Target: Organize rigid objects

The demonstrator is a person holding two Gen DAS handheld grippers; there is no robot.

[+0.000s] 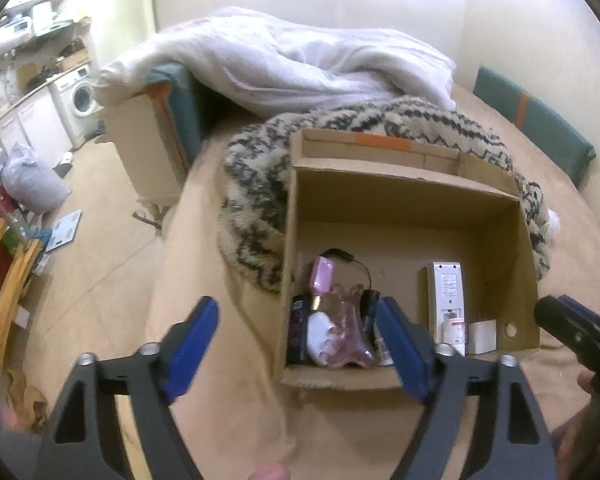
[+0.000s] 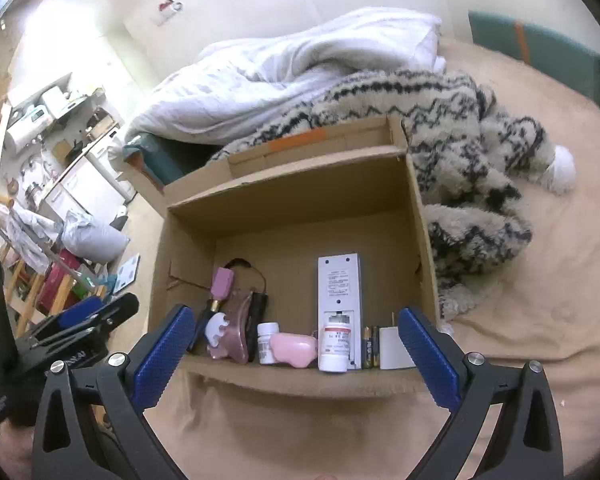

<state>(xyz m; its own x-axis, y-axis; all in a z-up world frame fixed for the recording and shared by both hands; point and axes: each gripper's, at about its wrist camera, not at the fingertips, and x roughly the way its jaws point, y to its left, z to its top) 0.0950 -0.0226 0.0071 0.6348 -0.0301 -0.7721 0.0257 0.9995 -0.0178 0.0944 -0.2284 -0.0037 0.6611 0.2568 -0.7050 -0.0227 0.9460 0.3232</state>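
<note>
An open cardboard box is set on a beige bed cover, with a black-and-cream patterned blanket bunched against its far and right sides and a white duvet piled beyond that. All the small rigid objects are gathered inside the box, lined along its near wall. At the left of that row a pink-capped bottle, a clear pink hair claw and a white clip are seen together, with a black cable looped behind them. Further right a small white pill bottle, a pink soap-shaped case and a taller white bottle with a red label are lined up. A white remote control lies face down behind the taller bottle, reaching toward the far wall. Two batteries and a white plug adapter are placed at the right end.

The right gripper is held above the near edge of the box, its blue pads spread wide with nothing between them. The left gripper is likewise spread wide and empty, held above the near left corner of the box.
</note>
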